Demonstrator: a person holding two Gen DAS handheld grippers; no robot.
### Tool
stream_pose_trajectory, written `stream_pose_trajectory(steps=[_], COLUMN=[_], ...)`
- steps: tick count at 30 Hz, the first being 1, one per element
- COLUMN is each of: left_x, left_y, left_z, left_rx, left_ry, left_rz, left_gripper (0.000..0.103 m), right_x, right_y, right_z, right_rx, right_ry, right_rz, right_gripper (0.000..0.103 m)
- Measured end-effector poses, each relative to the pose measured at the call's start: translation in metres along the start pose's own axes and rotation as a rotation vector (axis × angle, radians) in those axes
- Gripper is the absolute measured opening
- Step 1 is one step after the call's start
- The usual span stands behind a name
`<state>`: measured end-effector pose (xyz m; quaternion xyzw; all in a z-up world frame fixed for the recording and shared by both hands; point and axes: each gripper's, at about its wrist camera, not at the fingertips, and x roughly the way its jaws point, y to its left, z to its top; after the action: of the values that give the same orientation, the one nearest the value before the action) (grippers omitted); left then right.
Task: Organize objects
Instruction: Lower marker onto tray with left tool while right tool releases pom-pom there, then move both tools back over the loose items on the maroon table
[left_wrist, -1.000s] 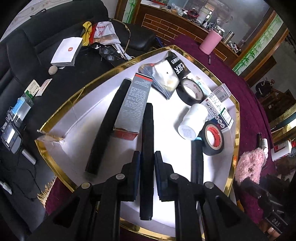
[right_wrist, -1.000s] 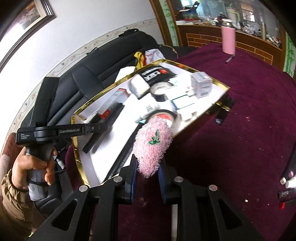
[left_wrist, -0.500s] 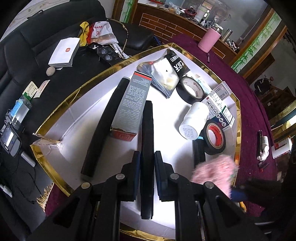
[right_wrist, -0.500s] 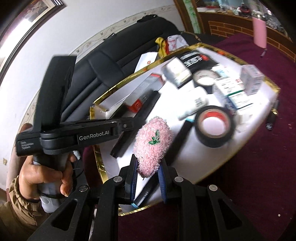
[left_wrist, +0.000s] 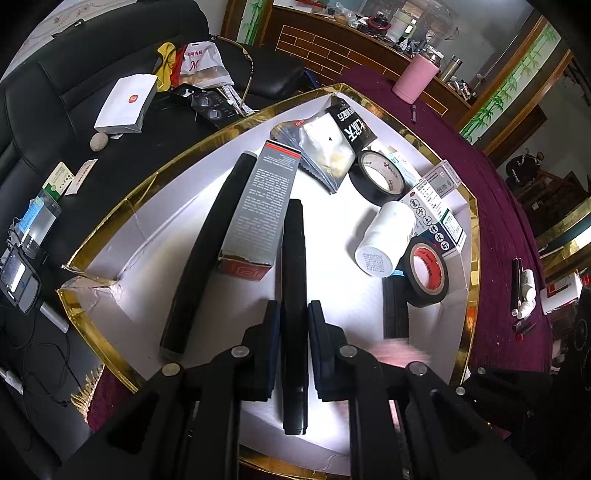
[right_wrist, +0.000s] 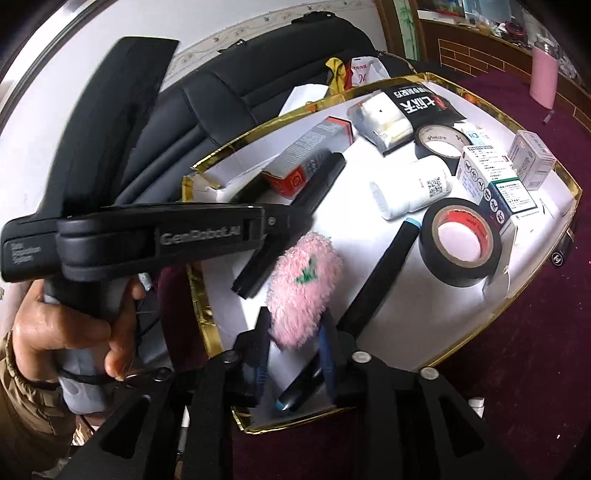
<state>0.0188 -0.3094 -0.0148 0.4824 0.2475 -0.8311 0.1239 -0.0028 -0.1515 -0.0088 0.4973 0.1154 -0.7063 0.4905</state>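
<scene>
Your left gripper (left_wrist: 292, 317) is clenched on a long slim black bar (left_wrist: 293, 258) that lies lengthwise on the white floor of the shallow gold-rimmed tray (left_wrist: 122, 206); both dark pads press its sides. Just left of that bar lies a grey rectangular carton with a red end (left_wrist: 258, 210), and left of the carton a longer black rounded stick (left_wrist: 207, 251). To the right sit a white plastic bottle on its side (left_wrist: 384, 240), a roll of black tape with a red core (left_wrist: 424, 273) touching it, and another black tape roll with a white core (left_wrist: 380, 177) farther back, beside several printed cardboard medicine boxes (left_wrist: 432, 206). Your right gripper (right_wrist: 295, 332) has its jaws opening, with the fluffy pink plush pouch with a green mark (right_wrist: 303, 288) between them, over the near end of the tray; the right pad already stands apart from the fur, and whether the left one still touches it I cannot tell. A thin black pen with a blue tip (right_wrist: 380, 280) lies just right of the pouch. In the right wrist view your hand (right_wrist: 62, 325) grips the left tool's handle at the tray's left edge.
</scene>
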Motion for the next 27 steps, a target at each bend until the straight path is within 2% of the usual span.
stream_pose_trajectory(steps=[1, 5, 10, 17, 19, 21, 25, 27], left_x=[0.000, -0.003, -0.008, -0.013, -0.016, -0.020, -0.026, -0.028], left_y=[0.001, 0.000, -0.005, -0.013, -0.015, -0.017, -0.024, -0.028], left_z=[0.000, -0.001, -0.003, -0.006, -0.008, -0.009, -0.012, -0.013], left_rx=[0.000, 0.003, 0.011, 0.023, 0.024, 0.022, 0.035, 0.043], left_ry=[0.000, -0.003, -0.017, -0.027, -0.033, -0.040, -0.049, -0.053], left_rz=[0.000, 0.010, -0.006, 0.007, 0.003, 0.000, -0.003, -0.003], left_gripper=[0.014, 0.015, 0.015, 0.016, 0.019, 0.026, 0.032, 0.041], right_x=[-0.002, -0.015, -0.034, -0.051, -0.054, -0.056, -0.060, -0.062], right_y=[0.000, -0.003, -0.007, -0.012, -0.016, -0.020, -0.027, -0.029], right_z=[-0.001, -0.006, -0.016, -0.020, -0.023, -0.026, -0.031, -0.033], right_rx=[0.002, 0.026, 0.049, 0.064, 0.079, 0.092, 0.113, 0.118], right_ry=[-0.003, -0.040, -0.086, -0.119, -0.122, -0.128, -0.144, -0.153], right_rz=[0.005, 0.014, 0.029, -0.003, -0.013, -0.026, -0.041, -0.053], right_gripper=[0.036, 0.067, 0.067, 0.067, 0.067, 0.067, 0.070, 0.074])
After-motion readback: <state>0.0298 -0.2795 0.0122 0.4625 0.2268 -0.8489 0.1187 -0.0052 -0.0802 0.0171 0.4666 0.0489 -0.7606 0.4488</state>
